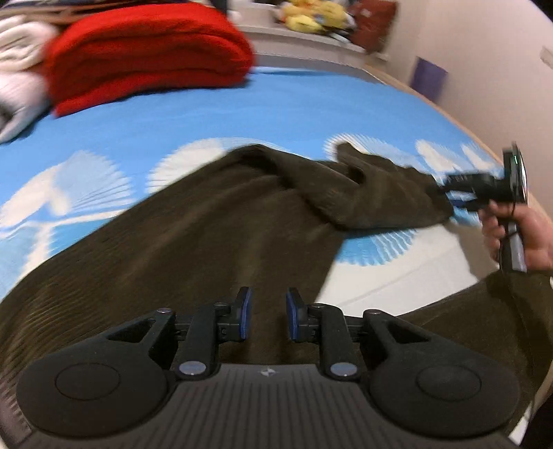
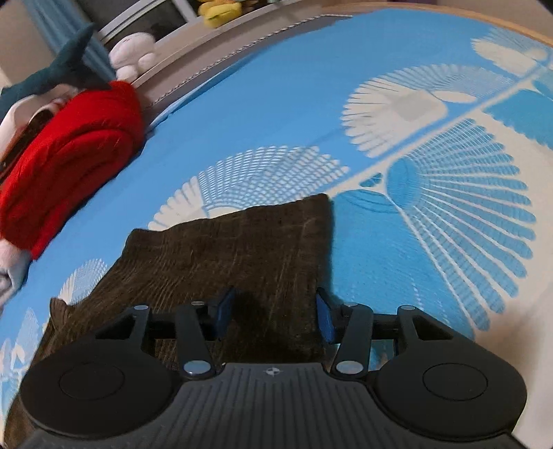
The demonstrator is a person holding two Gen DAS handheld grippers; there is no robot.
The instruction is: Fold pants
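Dark brown corduroy pants (image 1: 214, 238) lie spread on a blue and white patterned bed cover (image 1: 242, 114). My left gripper (image 1: 269, 316) is open just above the wide part of the pants, nothing between its blue pads. In the left wrist view my right gripper (image 1: 449, 200) is at the far right, at the end of a rumpled pant leg. In the right wrist view my right gripper (image 2: 274, 316) is open over the flat leg end (image 2: 242, 248), its jaws wide on either side of the cloth.
A folded red blanket (image 1: 148, 51) and white bedding (image 1: 20, 69) lie at the bed's far left. Yellow plush toys (image 1: 311, 15) sit on a ledge behind. The bed's wooden edge (image 1: 432, 103) runs along the right, by a wall.
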